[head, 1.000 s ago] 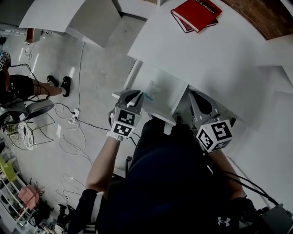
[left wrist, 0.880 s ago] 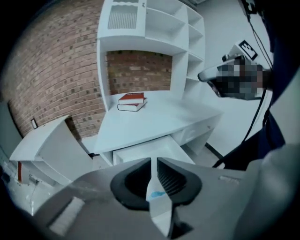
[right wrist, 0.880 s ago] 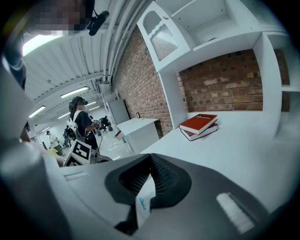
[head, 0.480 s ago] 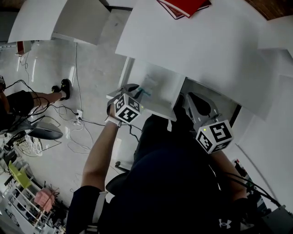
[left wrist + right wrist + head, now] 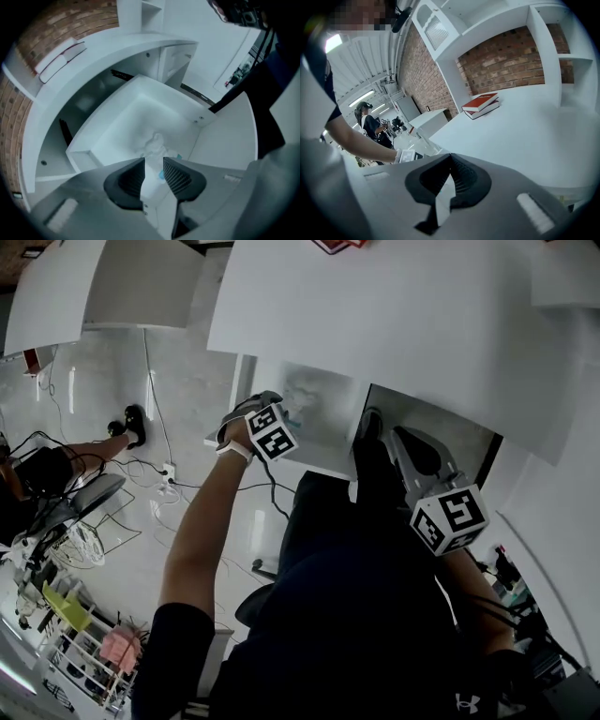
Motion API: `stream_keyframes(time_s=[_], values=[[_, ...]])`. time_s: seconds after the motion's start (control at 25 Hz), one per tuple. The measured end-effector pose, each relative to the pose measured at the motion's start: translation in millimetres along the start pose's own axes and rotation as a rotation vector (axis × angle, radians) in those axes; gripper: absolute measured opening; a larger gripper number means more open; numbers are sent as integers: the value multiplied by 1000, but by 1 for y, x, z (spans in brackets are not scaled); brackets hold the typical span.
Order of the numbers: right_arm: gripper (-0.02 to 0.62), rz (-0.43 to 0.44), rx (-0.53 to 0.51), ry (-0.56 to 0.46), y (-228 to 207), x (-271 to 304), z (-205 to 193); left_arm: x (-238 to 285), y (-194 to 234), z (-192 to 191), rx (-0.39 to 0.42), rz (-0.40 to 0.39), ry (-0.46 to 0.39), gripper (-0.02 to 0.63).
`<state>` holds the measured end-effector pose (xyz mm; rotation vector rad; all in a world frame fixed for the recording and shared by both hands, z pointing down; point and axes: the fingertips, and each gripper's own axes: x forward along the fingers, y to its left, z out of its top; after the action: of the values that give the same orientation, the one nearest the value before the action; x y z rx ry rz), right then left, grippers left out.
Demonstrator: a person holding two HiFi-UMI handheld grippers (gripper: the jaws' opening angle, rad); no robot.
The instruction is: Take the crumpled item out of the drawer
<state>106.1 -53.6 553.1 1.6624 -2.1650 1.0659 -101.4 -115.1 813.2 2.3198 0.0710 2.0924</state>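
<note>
The white drawer (image 5: 334, 424) stands pulled out from under the white desk (image 5: 403, 315). In it lies the crumpled whitish item (image 5: 154, 144), with a teal bit beside it; it also shows faintly as the crumpled item (image 5: 302, 395) in the head view. My left gripper (image 5: 153, 162) points straight down into the drawer (image 5: 117, 126), right over the item. Its jaws have just been opening and stand apart, with the item just beyond the tips and not pressed. The left gripper (image 5: 279, 414) hangs over the drawer's left part. My right gripper (image 5: 450, 157) is shut and empty, and in the head view the right gripper (image 5: 371, 426) is to the right of the drawer.
A red book (image 5: 480, 104) lies on the desk (image 5: 525, 136) by the brick wall. White shelves (image 5: 543, 28) rise behind it. Cables (image 5: 159, 474) run across the floor to the left. A person (image 5: 368, 123) stands in the background. A cluttered rack (image 5: 94, 652) is at the lower left.
My left gripper has dropped into the drawer, rolled, and its jaws have opened. The right gripper has sunk a little. The head view has shifted, so the book has slid to the top edge.
</note>
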Motion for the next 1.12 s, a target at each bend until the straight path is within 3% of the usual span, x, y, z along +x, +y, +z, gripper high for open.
stream_keyframes(time_s=[0.16, 0.36, 0.6, 0.68, 1.12], values=[[3, -38, 31, -4, -17, -2, -8, 34, -1, -2, 108, -23, 61, 132], [3, -88, 71, -8, -36, -12, -18, 66, -2, -12, 141, -39, 137, 138], [3, -125, 95, -12, -44, -16, -19, 82, 6, -21, 77, -46, 162, 122], [3, -130, 98, -15, -46, -16, -19, 82, 7, -19, 57, -36, 150, 18], [3, -90, 78, -9, -36, -2, -15, 59, 11, -4, -8, 0, 61, 5]])
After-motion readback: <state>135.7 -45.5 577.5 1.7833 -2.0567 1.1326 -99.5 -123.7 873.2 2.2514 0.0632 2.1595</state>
